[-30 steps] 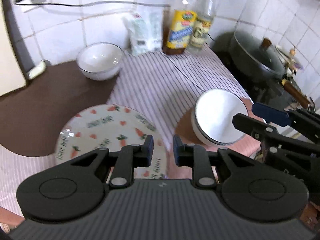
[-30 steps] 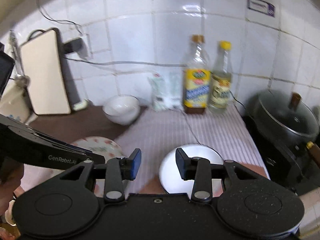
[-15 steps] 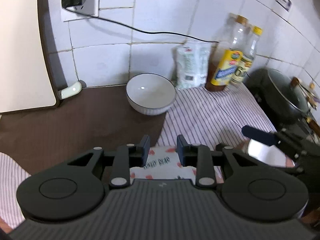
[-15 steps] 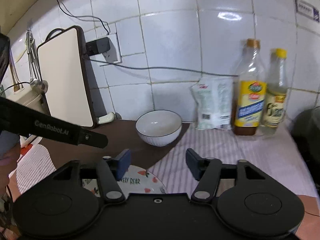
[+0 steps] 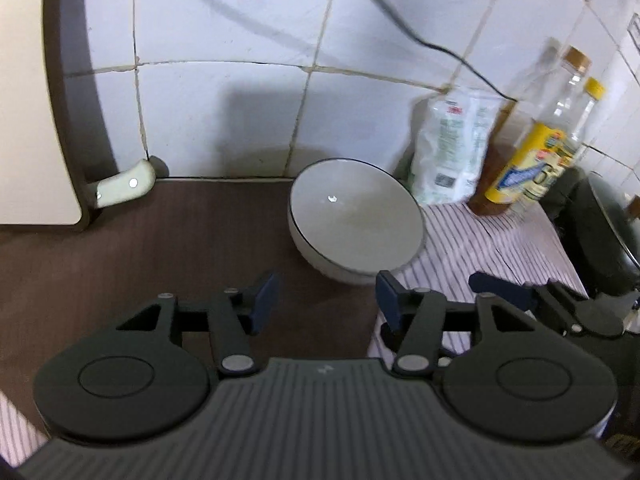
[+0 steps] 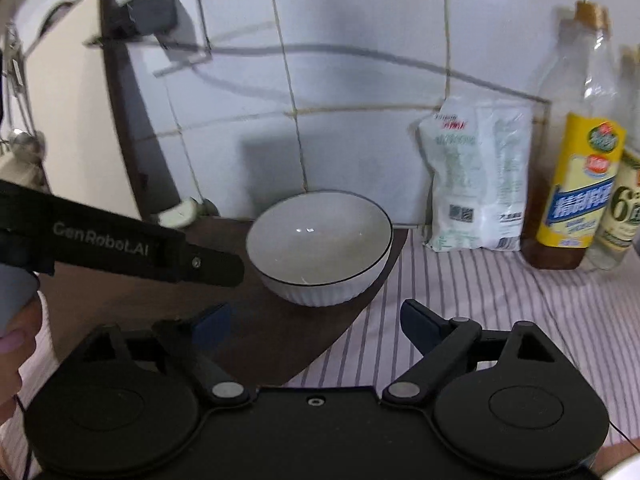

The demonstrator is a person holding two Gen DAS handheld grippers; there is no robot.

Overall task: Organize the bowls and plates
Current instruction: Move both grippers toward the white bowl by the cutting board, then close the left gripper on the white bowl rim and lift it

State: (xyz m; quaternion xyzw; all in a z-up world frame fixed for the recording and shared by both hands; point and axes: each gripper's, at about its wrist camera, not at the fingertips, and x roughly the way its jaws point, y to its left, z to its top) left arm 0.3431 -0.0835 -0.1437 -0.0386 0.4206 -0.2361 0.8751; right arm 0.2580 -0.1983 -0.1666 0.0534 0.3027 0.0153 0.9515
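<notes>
- Left gripper [image 5: 326, 300]: your jaws stand wide apart with nothing between them, just short of the bowl; in the right wrist view its black arm [image 6: 120, 240], lettered "GenRobot.AI", crosses from the left and ends just beside the bowl's rim.
- Right gripper [image 6: 316, 320]: your jaws are likewise spread wide and hold nothing, aimed at the bowl from its near side; one blue pad [image 5: 500, 290] shows at the right in the left wrist view.
- White bowl [image 5: 356, 220] [image 6: 320, 244]: it stands upright with a thin dark rim and a ribbed outer wall, close to the tiled wall [image 5: 240, 100]. No gripper touches it.
- Brown mat [image 5: 160, 248] [image 6: 256, 344]: the bowl rests at its right edge, where it meets the striped cloth [image 5: 480, 248] [image 6: 480, 300].
- White packet [image 5: 452, 148] [image 6: 480, 176]: it leans against the wall, just to the right of the bowl.
- Yellow-labelled bottle [image 5: 528, 160] [image 6: 576, 184]: it stands to the right of the packet, with a second bottle [image 6: 624, 200] just beside it.
- Dark pot [image 5: 600, 232]: it sits at the far right, beyond the cloth.
- Cream board [image 5: 28, 100] [image 6: 76, 112]: it stands on edge against the wall at the left, well apart from the bowl.
- Black cable [image 5: 400, 28]: it runs along the wall above the bowl.
</notes>
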